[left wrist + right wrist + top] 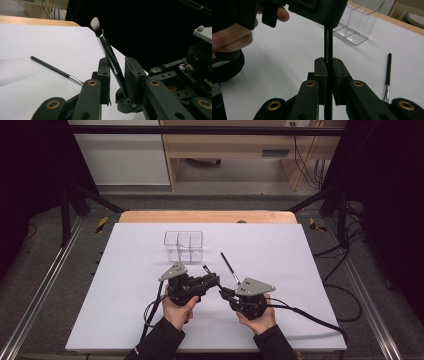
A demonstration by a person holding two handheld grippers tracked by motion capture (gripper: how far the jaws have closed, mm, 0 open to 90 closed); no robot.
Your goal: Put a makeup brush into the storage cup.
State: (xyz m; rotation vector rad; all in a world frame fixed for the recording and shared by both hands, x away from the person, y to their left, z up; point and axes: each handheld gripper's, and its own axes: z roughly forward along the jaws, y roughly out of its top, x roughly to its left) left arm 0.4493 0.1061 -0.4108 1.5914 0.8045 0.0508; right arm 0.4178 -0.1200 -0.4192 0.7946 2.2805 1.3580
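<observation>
High view: overhead from the person's side, facing forward and down across the white table [125, 285]. Gripper views: close, low along their jaws; both share the loose brush [56, 70] [387, 77].

Black sleeves [159, 342], black grippers with brass rivets [92, 82], grey plates [255, 286].

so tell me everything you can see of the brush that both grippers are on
The brush is slim, with a glossy black handle, a silver ferrule and a soft white-tipped tuft. It is off the table, spanning between the two grippers. The right gripper is shut on its handle; the left gripper has it between its fingers, leaning on one of them, tuft end sticking out past them.
</observation>
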